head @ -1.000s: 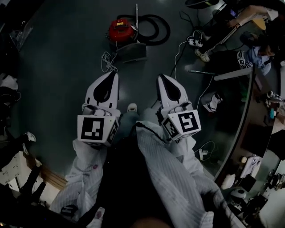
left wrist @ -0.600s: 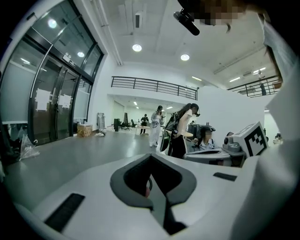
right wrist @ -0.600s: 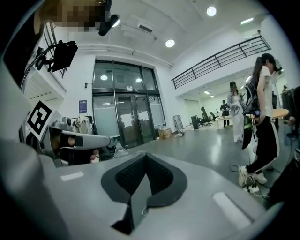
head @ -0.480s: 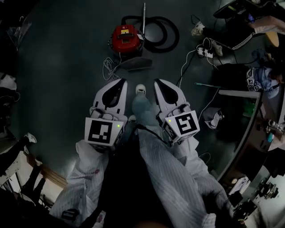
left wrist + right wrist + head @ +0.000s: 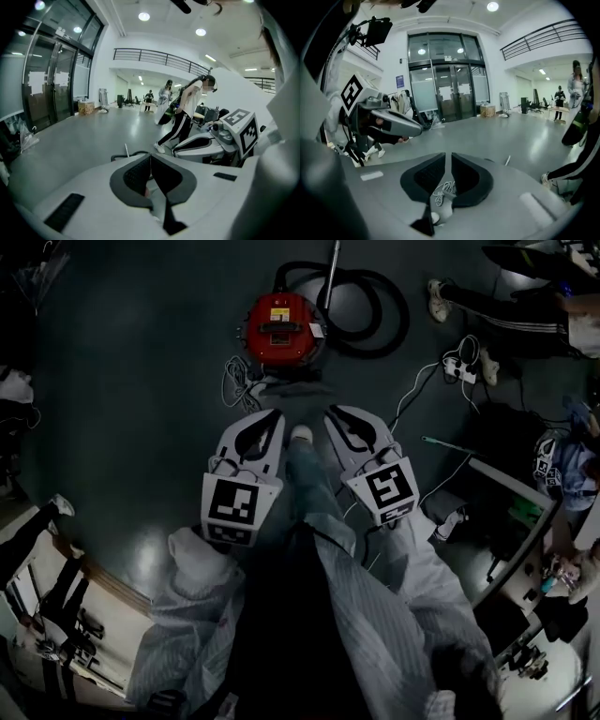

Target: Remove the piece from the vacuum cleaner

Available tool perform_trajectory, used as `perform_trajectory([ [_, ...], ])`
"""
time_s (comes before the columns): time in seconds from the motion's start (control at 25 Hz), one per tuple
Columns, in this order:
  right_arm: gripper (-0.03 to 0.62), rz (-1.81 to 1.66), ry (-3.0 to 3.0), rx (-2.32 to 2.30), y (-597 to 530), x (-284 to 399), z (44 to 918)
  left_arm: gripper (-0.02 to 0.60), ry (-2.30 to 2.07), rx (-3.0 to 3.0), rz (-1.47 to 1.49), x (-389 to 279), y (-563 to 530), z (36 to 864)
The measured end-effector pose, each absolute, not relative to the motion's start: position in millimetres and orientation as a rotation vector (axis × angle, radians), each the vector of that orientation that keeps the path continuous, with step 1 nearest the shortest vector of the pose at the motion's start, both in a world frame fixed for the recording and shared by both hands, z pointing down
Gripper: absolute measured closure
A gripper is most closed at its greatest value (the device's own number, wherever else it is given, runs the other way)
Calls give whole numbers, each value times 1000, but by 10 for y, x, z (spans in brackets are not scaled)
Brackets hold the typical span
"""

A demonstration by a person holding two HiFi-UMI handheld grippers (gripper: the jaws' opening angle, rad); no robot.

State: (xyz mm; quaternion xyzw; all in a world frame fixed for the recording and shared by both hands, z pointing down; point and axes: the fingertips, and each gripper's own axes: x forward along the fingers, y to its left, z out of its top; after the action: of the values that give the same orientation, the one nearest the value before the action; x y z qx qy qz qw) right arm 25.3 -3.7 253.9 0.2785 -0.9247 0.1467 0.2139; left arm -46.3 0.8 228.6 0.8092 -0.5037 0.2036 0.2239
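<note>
Left tongs [image 5: 274, 414] shut; right tongs [image 5: 332, 411] opening, nothing between.

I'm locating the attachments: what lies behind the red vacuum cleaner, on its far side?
A black hose lies in a loop, a thin metal wand crossing it. Where the hose joins the vacuum cleaner is hidden.

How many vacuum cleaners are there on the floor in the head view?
1: the red vacuum cleaner stands on the floor, top centre, just beyond the person's shoe. None seems hidden.
</note>
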Motion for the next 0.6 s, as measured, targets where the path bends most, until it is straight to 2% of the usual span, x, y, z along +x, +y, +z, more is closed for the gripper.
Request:
perform_trajectory([
  [0.12,558,367,-2492,660,-292,159,3245,575,-1286,2195,666,-534,-251,2975],
  [0.2,508,285,-2410,559,-415,140,3826,575,-1196,2172,759,-550,-385,3534],
  [0.4,444,126,-2203,346,-556,58,5373,572,-1050,2168,933,-671,-704,4895],
  [0.6,421,-24,-2060,207,-530,-86,6577,481,-1000,2231,1114,-788,-996,5856],
])
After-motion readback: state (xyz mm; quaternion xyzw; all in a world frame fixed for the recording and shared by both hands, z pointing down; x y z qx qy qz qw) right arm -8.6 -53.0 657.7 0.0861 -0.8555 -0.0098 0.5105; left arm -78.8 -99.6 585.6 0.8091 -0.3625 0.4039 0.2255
